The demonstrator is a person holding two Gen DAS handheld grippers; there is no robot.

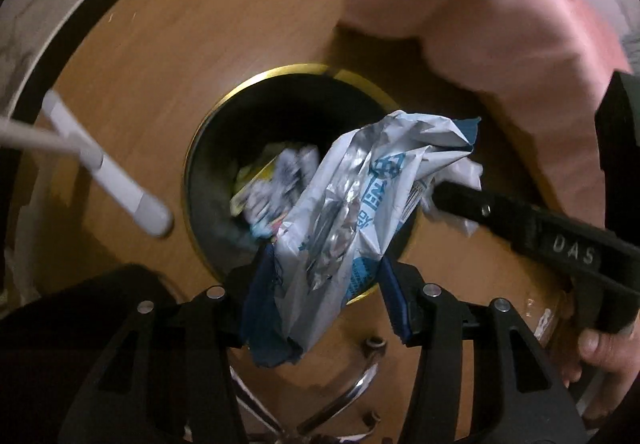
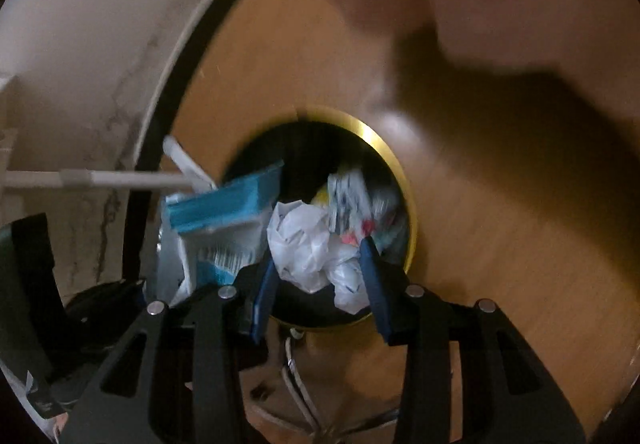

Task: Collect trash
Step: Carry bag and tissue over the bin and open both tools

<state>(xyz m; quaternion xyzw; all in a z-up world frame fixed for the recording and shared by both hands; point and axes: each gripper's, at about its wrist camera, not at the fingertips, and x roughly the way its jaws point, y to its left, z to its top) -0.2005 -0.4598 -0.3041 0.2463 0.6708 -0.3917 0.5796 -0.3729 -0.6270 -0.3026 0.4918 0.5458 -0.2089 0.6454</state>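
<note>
Both tools are hanging over the bin (image 1: pixel 256 124), a dark round tub with a brass rim standing on the wooden floor (image 1: pixel 160 44); left tool (image 1: pixel 320 280) is pinching a crumpled silver-and-blue wrapper (image 1: pixel 344 204) between its blue pads, jaws roughly half closed, the wrapper's loose end reaching toward 1 o'clock across the opening, probably for a clean drop; right tool (image 2: pixel 320 276) is clamping a white paper wad (image 2: pixel 312 244), jaws likewise part closed, directly above the bin mouth; other litter (image 1: pixel 276 184) is already lying inside; a white rod (image 1: pixel 108 168) is standing at 9 o'clock.
</note>
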